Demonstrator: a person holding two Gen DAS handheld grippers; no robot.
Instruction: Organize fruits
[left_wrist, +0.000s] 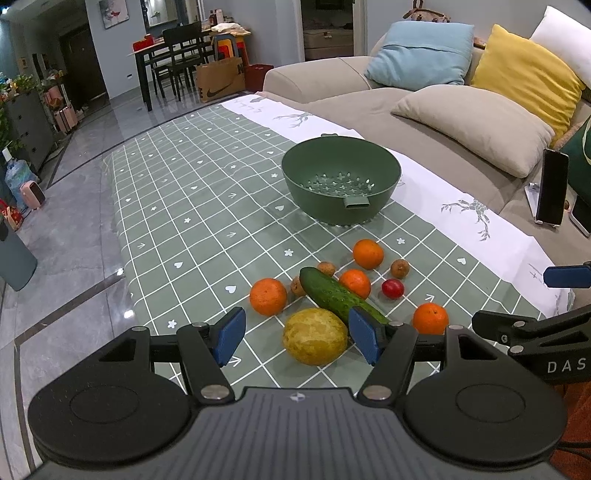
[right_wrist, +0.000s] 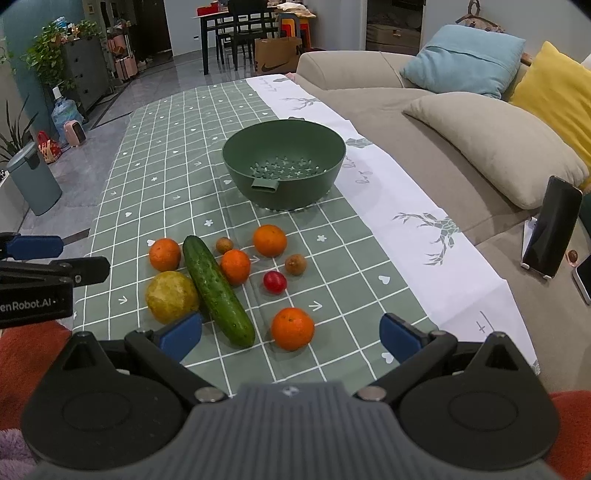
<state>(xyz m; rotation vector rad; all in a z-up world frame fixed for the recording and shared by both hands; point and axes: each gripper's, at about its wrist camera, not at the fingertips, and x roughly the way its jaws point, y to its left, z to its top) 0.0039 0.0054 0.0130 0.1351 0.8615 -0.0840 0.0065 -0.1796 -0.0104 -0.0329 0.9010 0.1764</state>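
Nearest the lens in each wrist view sits the gripper's own black body, tilted down toward the tabletop (left_wrist: 166, 206) with its blue pads spread apart. The left gripper (left_wrist: 297, 338) hangs with its jaws released and nothing pressed between them; a rough yellow-green round fruit (left_wrist: 315, 336) lies on the cloth between the pads, touching neither as far as can be seen. The right gripper (right_wrist: 290, 336) is likewise wide apart and holds nothing, with an orange (right_wrist: 292, 328) lying on the cloth between its pads. The two grippers hover side by side at the near edge of the green checked tablecloth (right_wrist: 166, 184). The fruits lie loose in a cluster on that cloth: a long dark green cucumber (right_wrist: 218, 291) lies aslant just beside the yellow-green fruit, and three more oranges (right_wrist: 165, 254) (right_wrist: 235, 266) (right_wrist: 269, 240) are spread around it. A small red fruit (right_wrist: 274, 281) sits among them, near three small brown round fruits (right_wrist: 295, 264) (right_wrist: 224, 244) (left_wrist: 297, 286). Beyond the cluster stands a dark green colander bowl (right_wrist: 240, 147), upright and holding nothing, with star-shaped holes in its bottom. A beige sofa (right_wrist: 406, 122) with cushions runs along the right side.
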